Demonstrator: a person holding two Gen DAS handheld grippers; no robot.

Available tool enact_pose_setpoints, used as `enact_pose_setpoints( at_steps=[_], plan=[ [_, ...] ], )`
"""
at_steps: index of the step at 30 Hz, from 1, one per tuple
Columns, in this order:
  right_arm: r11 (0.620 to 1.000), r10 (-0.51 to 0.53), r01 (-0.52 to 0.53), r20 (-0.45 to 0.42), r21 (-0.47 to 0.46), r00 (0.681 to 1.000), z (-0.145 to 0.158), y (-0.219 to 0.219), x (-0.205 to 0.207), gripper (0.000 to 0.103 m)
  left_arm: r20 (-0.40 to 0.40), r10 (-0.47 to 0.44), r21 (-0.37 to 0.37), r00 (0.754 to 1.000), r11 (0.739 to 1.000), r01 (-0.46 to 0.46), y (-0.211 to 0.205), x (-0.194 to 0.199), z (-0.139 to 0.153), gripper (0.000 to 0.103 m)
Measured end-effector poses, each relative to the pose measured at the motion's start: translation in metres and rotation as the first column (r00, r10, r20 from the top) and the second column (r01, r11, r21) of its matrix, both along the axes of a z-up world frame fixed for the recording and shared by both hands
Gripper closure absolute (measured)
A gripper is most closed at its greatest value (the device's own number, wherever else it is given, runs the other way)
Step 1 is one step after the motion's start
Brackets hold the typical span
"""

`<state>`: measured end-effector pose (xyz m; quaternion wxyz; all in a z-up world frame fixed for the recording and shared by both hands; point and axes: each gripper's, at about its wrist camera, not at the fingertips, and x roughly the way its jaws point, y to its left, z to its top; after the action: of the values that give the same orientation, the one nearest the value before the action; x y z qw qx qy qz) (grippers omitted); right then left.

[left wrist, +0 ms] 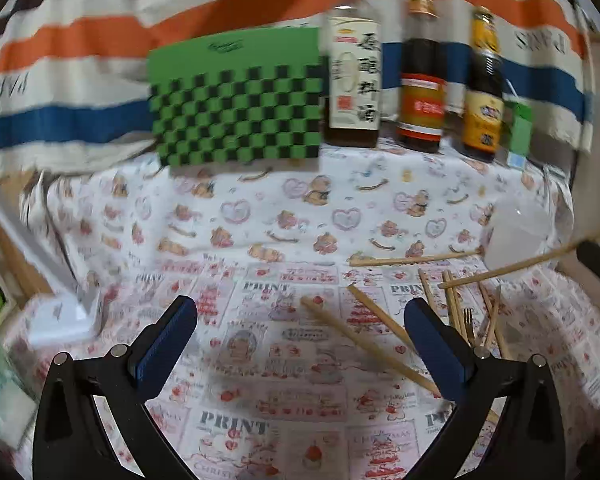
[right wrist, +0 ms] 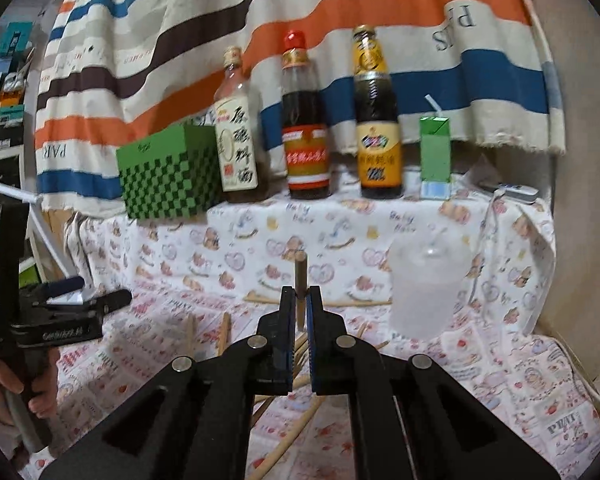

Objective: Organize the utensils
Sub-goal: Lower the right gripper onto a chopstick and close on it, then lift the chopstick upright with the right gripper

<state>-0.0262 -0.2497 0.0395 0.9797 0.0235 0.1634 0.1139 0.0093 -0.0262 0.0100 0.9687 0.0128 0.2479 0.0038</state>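
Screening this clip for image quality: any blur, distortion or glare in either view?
Left wrist: motion smear on the checkered box and bottles, fisheye bending the edges. Right wrist: sharper bottle labels, soft translucent cup, chopstick clamped in the right gripper readable; no strong glare.

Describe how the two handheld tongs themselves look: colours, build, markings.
Both are matte black with angular linkage arms, cut-out slots and round silver pivot pins. The left tongs and right tongs carry blue ribbed pads. From the right wrist, the left unit shows white lettering on its body, held by a bare hand. No cables visible.
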Motion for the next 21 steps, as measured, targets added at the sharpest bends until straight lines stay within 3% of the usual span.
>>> enact_pose_setpoints(
  at_steps=[4, 9, 13, 17, 21],
  plan=[
    [0.999, -0.006, 0.007, -0.025, 0.034, 1.0, 0.0, -0.012, 0.007, 0.097, 0.053, 0.004, 0.098, 0.999, 0.995, -0.009, -0.015, 0.006, 0.009, 0.003],
    [0.999, -0.008, 0.01, -0.056, 0.04, 0.998, -0.005, -0.014, 0.014, 0.097, 0.085, 0.043, 0.031, 0.995, 0.998, -0.046, -0.003, 0.008, 0.011, 0.003],
    [1.0, -0.013, 0.014, -0.053, 0.022, 0.999, -0.008, -0.011, 0.014, 0.097, 0.091, 0.005, -0.015, 0.996, 1.0, -0.004, 0.013, 0.003, 0.002, 0.003],
    [1.0, -0.019, 0.02, -0.048, 0.023, 0.999, -0.007, -0.011, 0.014, 0.097, 0.084, 0.037, -0.086, 0.996, 0.996, -0.029, 0.028, 0.005, 0.003, 0.003],
    [0.999, -0.018, 0.019, -0.042, 0.033, 0.999, -0.007, -0.012, 0.014, 0.097, 0.133, 0.065, -0.079, 0.989, 0.995, -0.054, 0.031, -0.003, 0.009, 0.003]
  ],
)
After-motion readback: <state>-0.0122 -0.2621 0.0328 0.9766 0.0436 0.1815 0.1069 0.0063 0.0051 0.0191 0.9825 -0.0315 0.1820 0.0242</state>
